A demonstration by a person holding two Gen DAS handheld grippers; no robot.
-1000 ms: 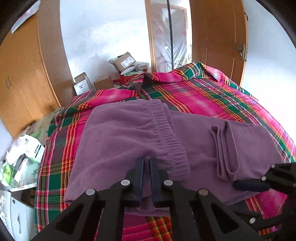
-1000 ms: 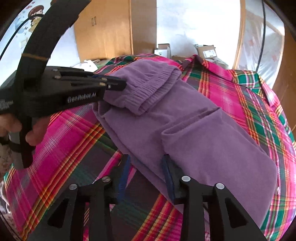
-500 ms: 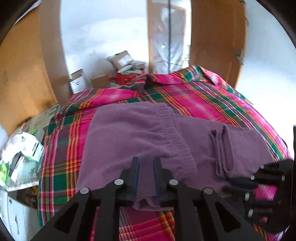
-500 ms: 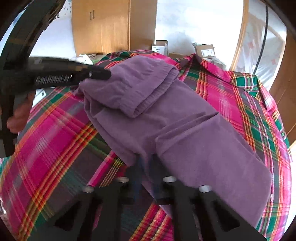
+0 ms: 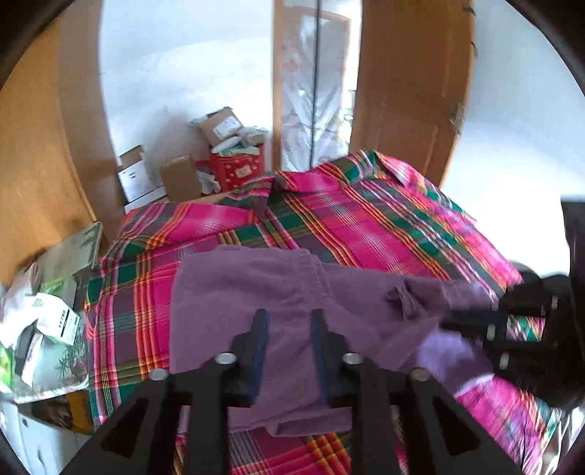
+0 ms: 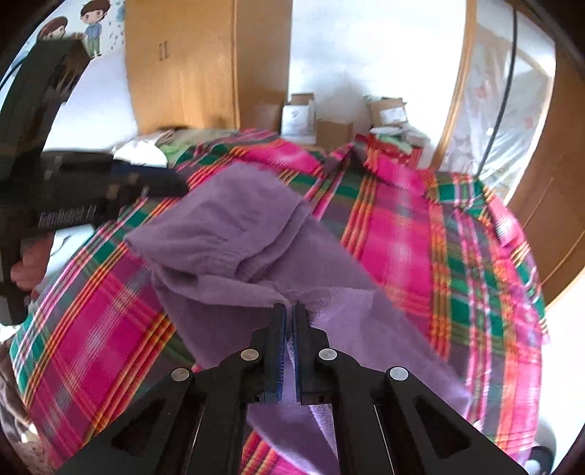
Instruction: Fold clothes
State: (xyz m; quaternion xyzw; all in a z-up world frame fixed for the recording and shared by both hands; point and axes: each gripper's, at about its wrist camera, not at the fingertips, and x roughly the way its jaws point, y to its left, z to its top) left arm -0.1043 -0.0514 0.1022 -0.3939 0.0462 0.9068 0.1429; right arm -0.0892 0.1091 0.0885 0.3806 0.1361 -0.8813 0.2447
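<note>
The purple trousers [image 6: 226, 234] lie partly folded on the plaid bed cover [image 6: 395, 241]. The right tool [image 6: 289, 310] is clamped on a lifted cloth edge; the left tool [image 5: 287, 318] stands apart above the waistband. For a clean fold, the held edge should probably travel level and land aligned with the opposite edge.

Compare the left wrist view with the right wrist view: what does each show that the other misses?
Left wrist only: the left gripper open above the purple pants, fingers apart, holding nothing; a red box among the cartons by the wall.

Right wrist only: the right gripper shut on a pinched edge of the pants, lifting it; a hand gripping the left tool's handle; a cartoon wall sticker.

Both: the pants with their elastic waistband, lying on the pink and green plaid bedspread, with cardboard boxes beyond.
</note>
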